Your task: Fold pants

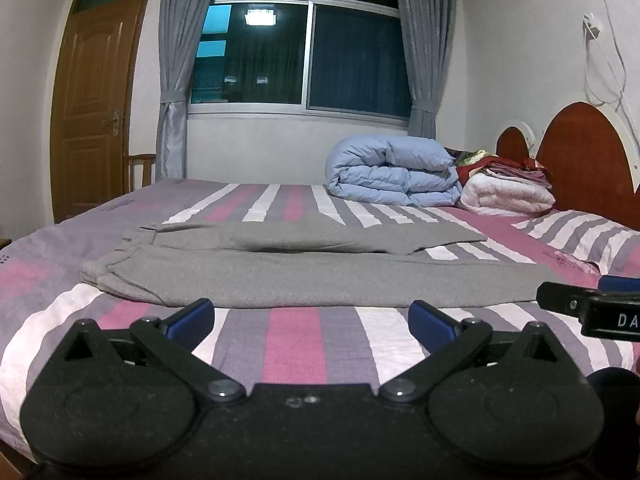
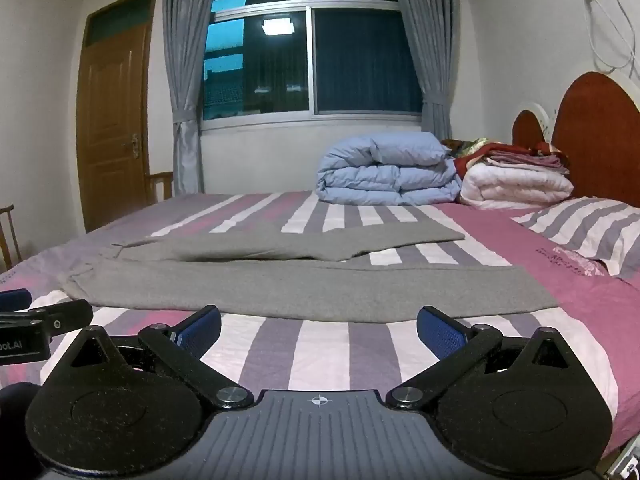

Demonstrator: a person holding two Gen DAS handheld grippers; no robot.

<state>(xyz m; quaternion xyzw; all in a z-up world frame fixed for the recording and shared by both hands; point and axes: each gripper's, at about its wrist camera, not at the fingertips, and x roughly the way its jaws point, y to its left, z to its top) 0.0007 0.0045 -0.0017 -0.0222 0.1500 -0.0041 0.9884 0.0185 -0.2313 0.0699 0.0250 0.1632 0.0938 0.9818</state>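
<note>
Grey knit pants were laid flat on the striped bedsheet, both the left gripper and right gripper held wide open, nothing gripped.

Right gripper mostly cropped, seemingly.

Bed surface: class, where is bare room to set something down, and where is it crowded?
Free: the striped sheet between the gray pants and the near edge, and the stretch between pants and blue duvet. Crowded: by the headboard, with duvet, white quilt and pillow.
</note>
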